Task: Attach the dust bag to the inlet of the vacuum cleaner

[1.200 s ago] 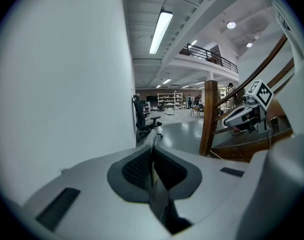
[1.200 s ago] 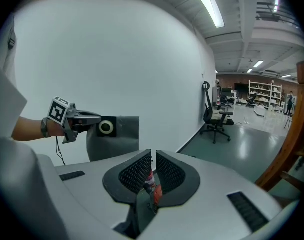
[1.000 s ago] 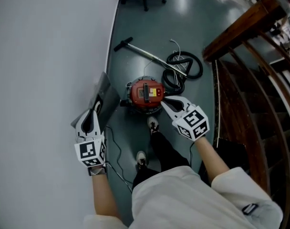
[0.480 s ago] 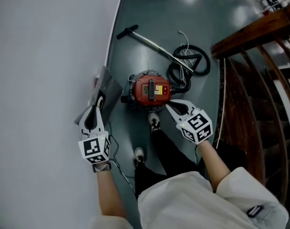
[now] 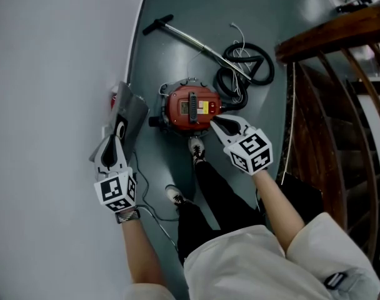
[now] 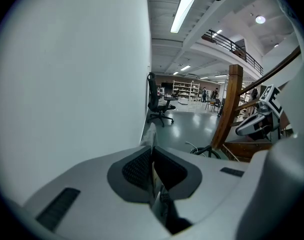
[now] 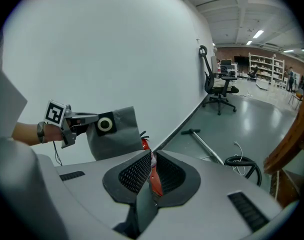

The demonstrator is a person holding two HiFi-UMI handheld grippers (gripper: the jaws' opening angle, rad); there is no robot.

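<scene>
A grey dust bag hangs by the white wall, and my left gripper is shut on the edge near its collar. In the right gripper view the bag shows its black collar with a white ring. In the left gripper view only a thin edge of the bag pokes out past the shut jaws. The red canister vacuum cleaner stands on the grey floor. My right gripper is shut and holds nothing, hanging over the vacuum's right side, well above it.
A black hose coil and a metal wand lie beyond the vacuum. A wooden stair rail runs along the right. The white wall stands at the left, with a red object at its foot. The person's feet stand beside the vacuum.
Both grippers have sunk lower, the left one still carrying the bag. The person's feet have shifted beside the vacuum.
</scene>
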